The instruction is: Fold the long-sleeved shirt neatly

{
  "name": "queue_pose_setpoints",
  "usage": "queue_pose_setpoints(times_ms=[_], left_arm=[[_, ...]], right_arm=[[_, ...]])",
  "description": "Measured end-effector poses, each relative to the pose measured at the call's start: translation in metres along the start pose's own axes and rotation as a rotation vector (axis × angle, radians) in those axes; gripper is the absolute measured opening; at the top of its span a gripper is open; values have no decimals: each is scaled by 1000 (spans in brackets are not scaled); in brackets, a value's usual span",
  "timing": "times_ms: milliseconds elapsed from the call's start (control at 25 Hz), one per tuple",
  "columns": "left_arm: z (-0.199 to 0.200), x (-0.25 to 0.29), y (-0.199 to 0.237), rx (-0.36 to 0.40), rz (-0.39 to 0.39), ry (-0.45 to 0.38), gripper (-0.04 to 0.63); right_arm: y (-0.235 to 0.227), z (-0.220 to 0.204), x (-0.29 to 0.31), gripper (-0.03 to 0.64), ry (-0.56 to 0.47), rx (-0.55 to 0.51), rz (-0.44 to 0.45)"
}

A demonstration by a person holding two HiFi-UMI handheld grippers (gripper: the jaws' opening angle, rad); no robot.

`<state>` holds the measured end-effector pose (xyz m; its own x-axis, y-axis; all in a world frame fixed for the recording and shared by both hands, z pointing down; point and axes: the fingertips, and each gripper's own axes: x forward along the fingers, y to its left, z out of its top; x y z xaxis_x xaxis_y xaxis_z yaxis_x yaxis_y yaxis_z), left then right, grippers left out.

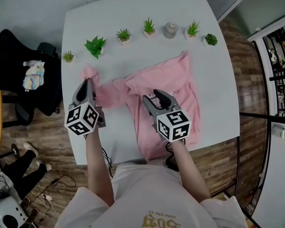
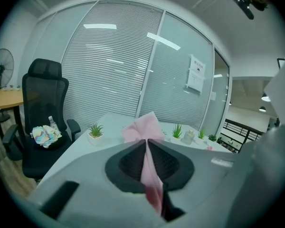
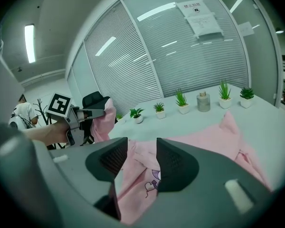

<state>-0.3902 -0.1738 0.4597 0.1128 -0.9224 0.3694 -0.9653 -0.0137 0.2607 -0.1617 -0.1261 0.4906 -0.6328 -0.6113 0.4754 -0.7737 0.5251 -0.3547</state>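
Nearest the head camera, the person's pale top (image 1: 147, 194) and both forearms (image 1: 97, 170) fill the bottom edge, each hand carrying a gripper over the white counter (image 1: 133, 13). The left gripper (image 1: 88, 81) has its jaws pressed together on a thin fold of pink cloth. The left gripper view shows that cloth running up between the pads and fanning out above them. It is the end of a sleeve (image 1: 91, 73) that stretches out to the left of the body, held up off the counter. Pinching at the very end makes sense, since the whole sleeve can then be carried over the body in one sweep.

The right gripper (image 1: 154, 98) has its jaws well apart above the body of the long-sleeved shirt (image 1: 173, 80), over a small purple print (image 3: 153, 178). The cloth appears to lie beneath the jaws rather than between the pads, though the angle leaves that a little uncertain. I judge it is placed there to steady the body while the sleeve comes across.

The shirt lies rumpled in the middle of the counter, one end reaching the near edge. It is well short of the potted plants (image 1: 124, 34) and the jar (image 1: 170, 30) along the far side. Folding looks barely begun.
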Motion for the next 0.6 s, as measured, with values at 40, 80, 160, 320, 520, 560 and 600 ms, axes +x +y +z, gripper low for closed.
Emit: queue_pose_setpoints(times_ms=[40,80,160,320,520,560,600], left_arm=[[2,-2,-5,6,-3,-2,15],[3,-4,-10,17,-6,-1,15],[4,-5,-19,39,-10,5,15],[6,-4,-38,47,-28,2,15],[14,-5,-62,71,-57,-10,15],[15,-5,-66,74,-63,-11,15],[16,-5,-71,77,-68,-11,15]], right_arm=[[-1,2,-2,201,-1,-4,3],[-1,5,-4,201,-3,-8,8],[-3,9,-7,200,-3,-13,13],[-10,13,-12,200,-11,-8,14],[-15,19,-18,199,-41,42,31],[-16,21,-19,199,-49,50,32],[-18,23,-20,199,-55,56,31]])
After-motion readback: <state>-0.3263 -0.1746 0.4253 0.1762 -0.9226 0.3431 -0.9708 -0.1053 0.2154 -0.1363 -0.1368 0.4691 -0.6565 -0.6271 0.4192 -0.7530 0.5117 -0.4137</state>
